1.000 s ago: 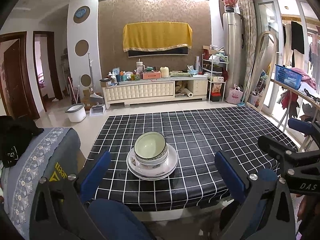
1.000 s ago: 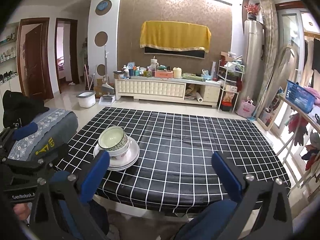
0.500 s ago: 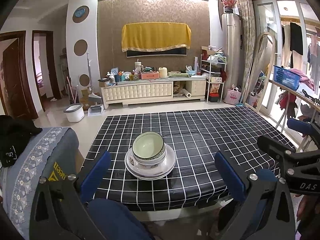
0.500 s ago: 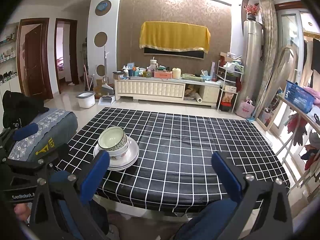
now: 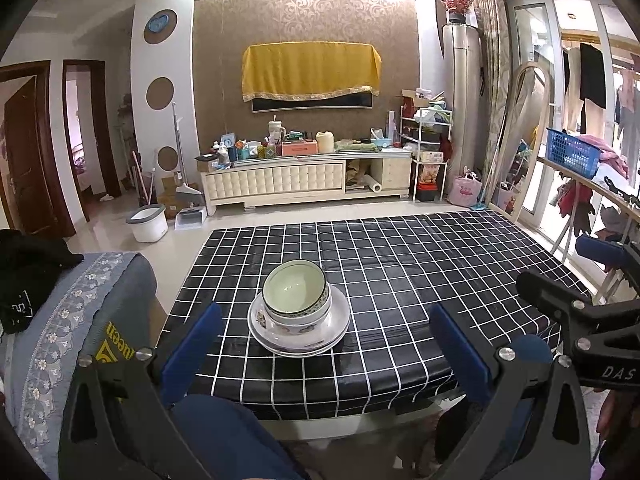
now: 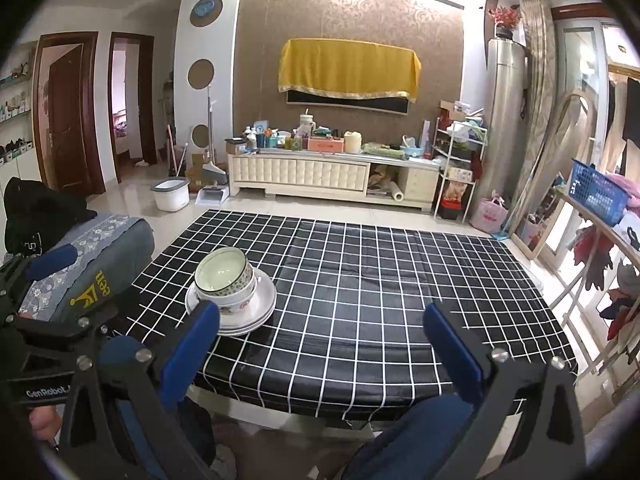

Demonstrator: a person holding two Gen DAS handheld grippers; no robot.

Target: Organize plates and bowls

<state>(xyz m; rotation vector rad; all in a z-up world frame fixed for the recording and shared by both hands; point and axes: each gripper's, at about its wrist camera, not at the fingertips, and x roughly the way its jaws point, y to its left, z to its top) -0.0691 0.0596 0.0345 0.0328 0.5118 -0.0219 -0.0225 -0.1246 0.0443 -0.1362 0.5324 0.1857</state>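
A stack of bowls point(image 5: 297, 294) point(image 6: 225, 276) sits tilted on a stack of white plates point(image 5: 332, 330) point(image 6: 260, 308), near the front left of a table with a black checked cloth point(image 5: 400, 280) point(image 6: 360, 288). The top bowl is pale green inside with a patterned rim. My left gripper point(image 5: 326, 350) is open with nothing between its blue fingers, pulled back off the table's front edge, directly before the stack. My right gripper point(image 6: 320, 344) is also open and empty, held off the front edge to the right of the stack. Each gripper shows at the edge of the other's view.
A padded chair back with a grey floral cover point(image 5: 80, 312) point(image 6: 92, 256) stands left of the table, a black garment point(image 5: 28, 268) on it. A blue basket point(image 5: 572, 154) sits on a rack at the right. A TV cabinet point(image 5: 296, 180) lines the far wall.
Both grippers have drawn slightly back from the table; the stack appears a little farther away. The bowls and plates have not moved. Both grippers stay open.
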